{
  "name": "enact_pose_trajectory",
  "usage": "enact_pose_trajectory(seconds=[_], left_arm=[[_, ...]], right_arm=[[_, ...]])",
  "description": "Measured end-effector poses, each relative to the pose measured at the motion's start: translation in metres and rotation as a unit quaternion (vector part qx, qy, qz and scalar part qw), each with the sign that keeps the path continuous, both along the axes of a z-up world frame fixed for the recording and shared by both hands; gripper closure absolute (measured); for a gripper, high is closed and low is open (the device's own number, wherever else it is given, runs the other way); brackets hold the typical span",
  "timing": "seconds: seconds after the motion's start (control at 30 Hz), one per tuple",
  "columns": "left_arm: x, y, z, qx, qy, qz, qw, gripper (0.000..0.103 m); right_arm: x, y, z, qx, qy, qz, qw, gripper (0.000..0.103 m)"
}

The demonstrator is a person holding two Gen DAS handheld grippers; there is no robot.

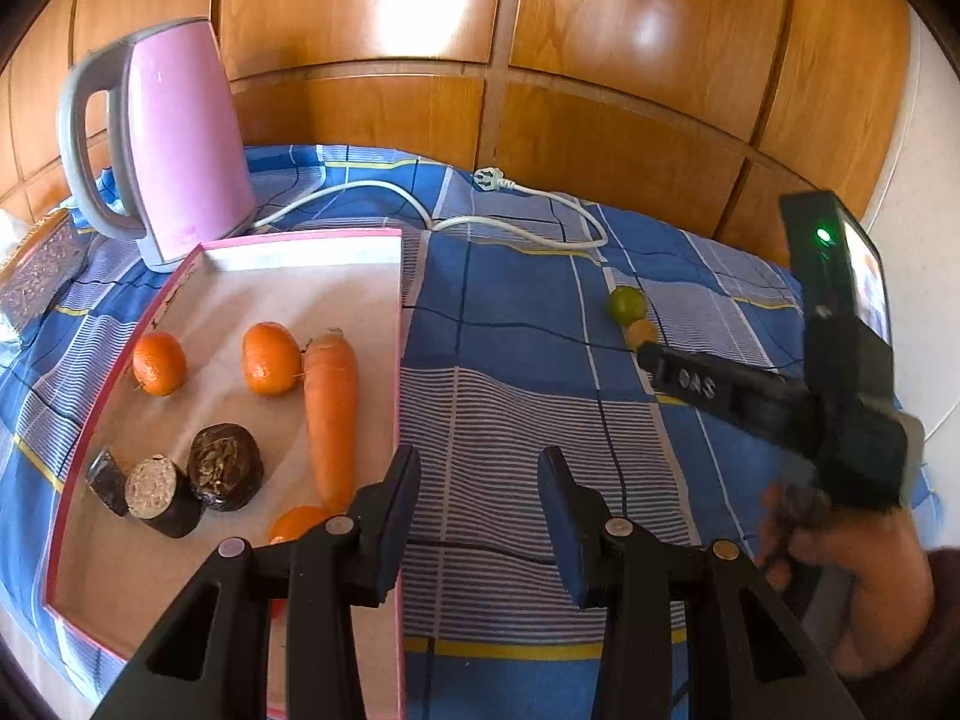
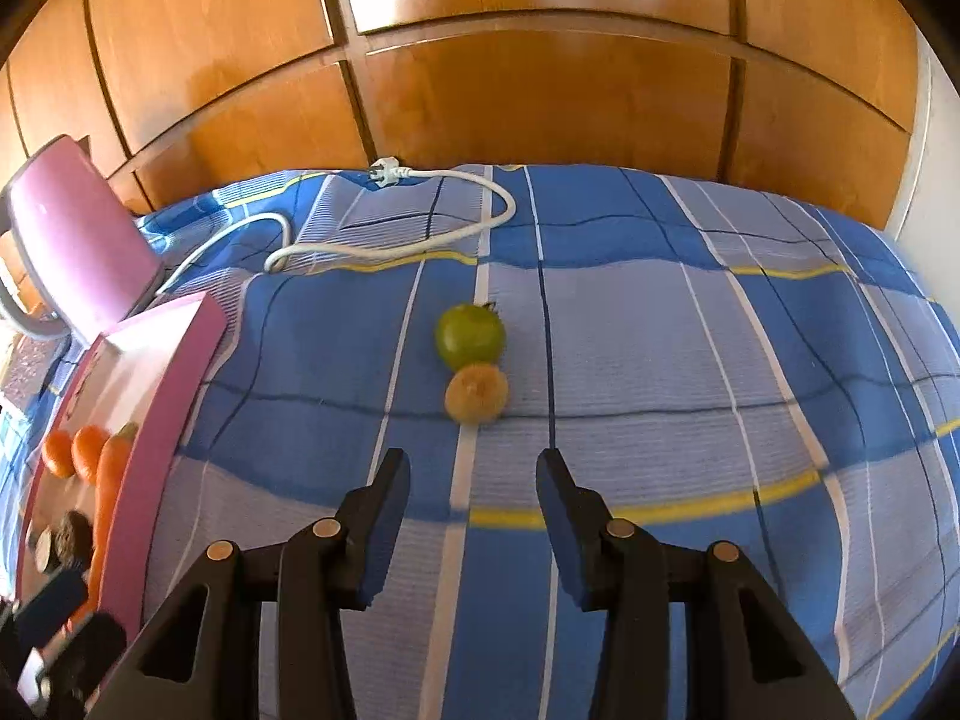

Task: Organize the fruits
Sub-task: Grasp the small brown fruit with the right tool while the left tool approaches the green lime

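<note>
both hand-held grippers spread wide and holding nothing over the blue checked cloth.

the left wrist view shows the left hand-held gripper [image 1: 480, 468] at the pink tray [image 1: 401, 330] edge, left of frame, with two oranges [image 1: 271, 357], a carrot [image 1: 330, 414] and dark round pieces [image 1: 225, 467] inside. only the right wrist view shows the right hand-held gripper [image 2: 474, 471] just short of the green fruit [image 2: 470, 334] touching a brownish fruit [image 2: 476, 393] at frame centre. pink kettle [image 1: 180, 138] upper left.
</note>
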State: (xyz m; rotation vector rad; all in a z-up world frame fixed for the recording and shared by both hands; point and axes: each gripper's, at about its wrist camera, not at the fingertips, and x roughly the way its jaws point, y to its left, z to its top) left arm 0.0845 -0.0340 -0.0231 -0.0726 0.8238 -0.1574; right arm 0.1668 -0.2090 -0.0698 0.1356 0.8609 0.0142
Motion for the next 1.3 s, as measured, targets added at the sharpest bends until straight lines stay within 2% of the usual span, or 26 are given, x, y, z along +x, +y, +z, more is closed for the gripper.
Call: enact_pose_trajectory(seconds=[0.27, 0.33, 0.37, 0.4, 0.67, 0.83, 1.3], left_arm=[[0.009, -0.004, -0.005, 0.001, 0.008, -0.003, 1.0, 0.062], [0.011, -0.005, -0.005, 0.001, 0.009, -0.003, 1.0, 0.062], [0.012, -0.005, -0.006, 0.001, 0.009, -0.003, 1.0, 0.062], [0.012, -0.005, -0.006, 0.001, 0.009, -0.003, 1.0, 0.062], [0.019, -0.018, -0.01, 0.002, 0.014, -0.014, 0.9998, 0.062], [0.026, -0.029, -0.013, -0.002, 0.019, -0.024, 0.9995, 0.062], [0.07, -0.059, -0.015, 0.008, 0.016, -0.023, 0.9996, 0.062]], right_arm=[[0.037, 0.0, -0.011, -0.008, 0.02, 0.001, 1.0, 0.059], [0.041, 0.001, -0.016, -0.009, 0.021, 0.007, 1.0, 0.066], [0.042, 0.001, -0.017, -0.01, 0.02, 0.008, 1.0, 0.074], [0.041, 0.001, -0.017, -0.012, 0.016, 0.009, 1.0, 0.076], [0.021, -0.022, -0.017, 0.0, 0.015, -0.01, 1.0, 0.076], [0.01, -0.032, -0.017, -0.026, 0.014, -0.023, 0.999, 0.076], [0.026, -0.046, -0.016, -0.045, 0.01, -0.039, 0.998, 0.076]])
